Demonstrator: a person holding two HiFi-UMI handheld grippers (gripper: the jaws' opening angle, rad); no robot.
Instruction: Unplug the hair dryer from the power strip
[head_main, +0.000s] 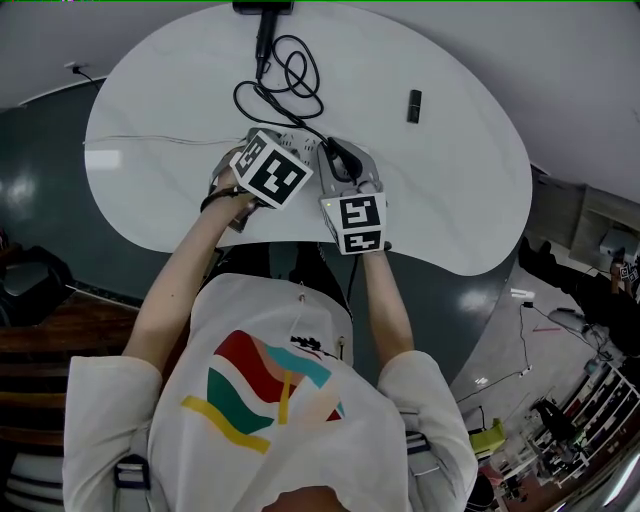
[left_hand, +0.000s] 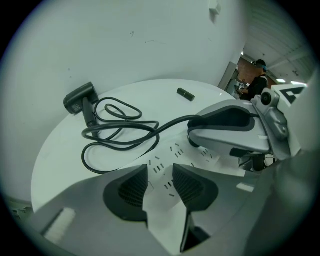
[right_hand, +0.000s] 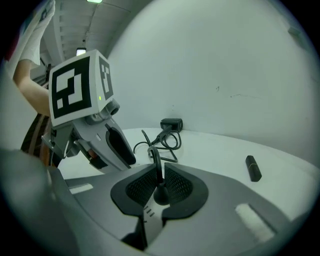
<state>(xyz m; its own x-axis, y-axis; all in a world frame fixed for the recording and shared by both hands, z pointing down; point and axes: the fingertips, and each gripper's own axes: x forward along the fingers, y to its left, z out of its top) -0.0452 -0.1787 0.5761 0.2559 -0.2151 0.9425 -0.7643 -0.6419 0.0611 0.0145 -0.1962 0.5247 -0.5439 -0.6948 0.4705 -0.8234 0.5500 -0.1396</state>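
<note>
The power strip (left_hand: 162, 200) is clamped by the left tool (left_hand: 160, 172) on the worktop (head_main: 450, 150) and the hair dryer's plug (right_hand: 160, 194) is pinched by the right tool (right_hand: 159, 171), yet it appears still seated, so only the pull is judged outstanding.

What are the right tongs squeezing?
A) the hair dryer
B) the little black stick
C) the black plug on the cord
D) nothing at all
C: in the right gripper view the black plug sits pinched between the right tongs, and the hair dryer lies far behind them.
</note>
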